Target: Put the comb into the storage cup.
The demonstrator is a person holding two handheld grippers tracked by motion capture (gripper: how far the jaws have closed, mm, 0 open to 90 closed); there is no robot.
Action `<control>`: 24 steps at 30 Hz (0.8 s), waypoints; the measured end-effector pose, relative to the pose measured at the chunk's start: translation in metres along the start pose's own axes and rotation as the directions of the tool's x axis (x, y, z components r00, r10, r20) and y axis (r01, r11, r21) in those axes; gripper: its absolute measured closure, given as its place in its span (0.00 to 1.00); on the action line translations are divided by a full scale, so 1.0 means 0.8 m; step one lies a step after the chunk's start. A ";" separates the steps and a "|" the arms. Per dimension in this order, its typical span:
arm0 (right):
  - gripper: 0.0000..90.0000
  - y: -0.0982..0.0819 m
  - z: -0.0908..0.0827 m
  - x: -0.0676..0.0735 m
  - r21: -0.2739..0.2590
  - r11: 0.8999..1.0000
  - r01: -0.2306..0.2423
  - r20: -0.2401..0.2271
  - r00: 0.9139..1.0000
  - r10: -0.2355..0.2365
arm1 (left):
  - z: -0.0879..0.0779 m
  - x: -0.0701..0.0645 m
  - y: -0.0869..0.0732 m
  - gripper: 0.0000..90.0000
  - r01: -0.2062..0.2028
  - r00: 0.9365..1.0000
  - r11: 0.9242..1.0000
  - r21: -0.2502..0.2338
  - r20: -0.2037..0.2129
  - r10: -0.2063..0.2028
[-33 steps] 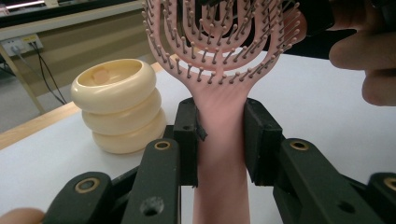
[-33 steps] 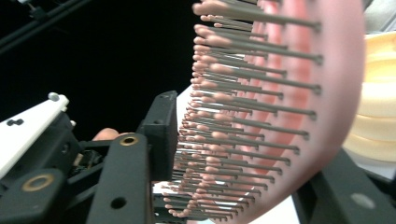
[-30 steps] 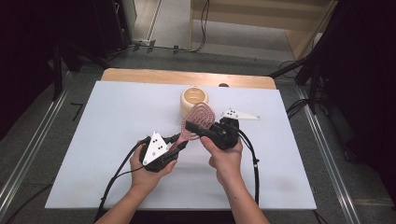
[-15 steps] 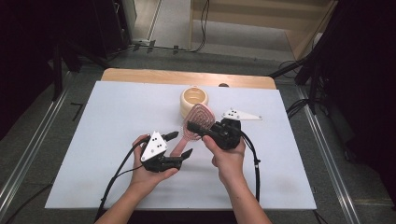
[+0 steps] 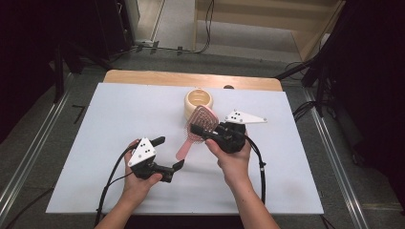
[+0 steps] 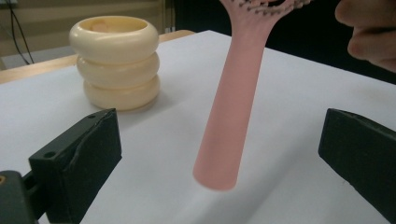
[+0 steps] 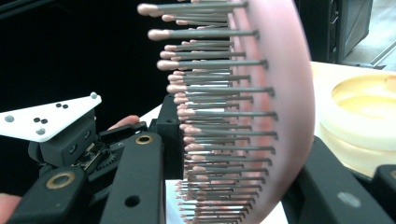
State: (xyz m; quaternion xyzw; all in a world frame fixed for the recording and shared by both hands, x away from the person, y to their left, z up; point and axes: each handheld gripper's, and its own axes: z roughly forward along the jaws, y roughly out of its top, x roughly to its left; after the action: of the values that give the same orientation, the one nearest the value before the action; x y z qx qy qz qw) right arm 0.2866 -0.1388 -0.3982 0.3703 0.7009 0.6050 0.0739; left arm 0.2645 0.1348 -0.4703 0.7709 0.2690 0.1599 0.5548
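Pink hairbrush (image 5: 197, 128) gripped by the head in the right claw (image 5: 203, 131).
The left claw (image 5: 171, 153), just opened wide, is released from the handle above the worktop (image 5: 119, 109).

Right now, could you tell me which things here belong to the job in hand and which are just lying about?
In the job:
- hairbrush, clamped at its head by the right gripper
- left gripper, jaws just opened, off the handle
- holder, cream, ringed

Lying about:
- cables on the floor
- table edge, wooden

Hairbrush (image 5: 198, 125): smooth matt pink plastic, grey bristles. Beside it, cream holder (image 5: 199, 101): glossy, ribbed. Surface (image 5: 119, 114): matt white. Jaws: matt black plastic.
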 end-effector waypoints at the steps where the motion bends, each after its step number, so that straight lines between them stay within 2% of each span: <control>1: 0.68 0.000 0.000 0.000 0.000 1.000 0.004 0.002 1.000 -0.004 | -0.003 0.001 -0.003 0.00 0.003 1.000 1.000 -0.001 -0.007 -0.003; 9: 0.68 0.001 0.002 -0.003 -0.003 1.000 0.015 0.006 1.000 -0.015 | -0.028 0.014 -0.017 0.00 0.009 0.999 1.000 0.000 -0.040 -0.009; 17: 0.68 0.002 0.002 -0.005 -0.001 1.000 0.028 0.014 1.000 -0.028 | -0.058 0.030 -0.026 0.00 0.009 0.997 1.000 -0.027 -0.081 -0.011; 24: 0.68 0.008 0.000 -0.008 0.002 0.999 0.043 0.025 0.999 -0.043 | -0.086 0.045 -0.037 0.00 0.021 0.991 0.999 -0.037 -0.132 -0.025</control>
State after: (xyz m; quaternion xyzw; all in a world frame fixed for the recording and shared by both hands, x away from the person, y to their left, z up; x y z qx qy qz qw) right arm 0.2940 -0.1427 -0.3945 0.3629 0.7080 0.5982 0.0956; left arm 0.2491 0.2159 -0.4768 0.7454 0.3114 0.2092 0.5510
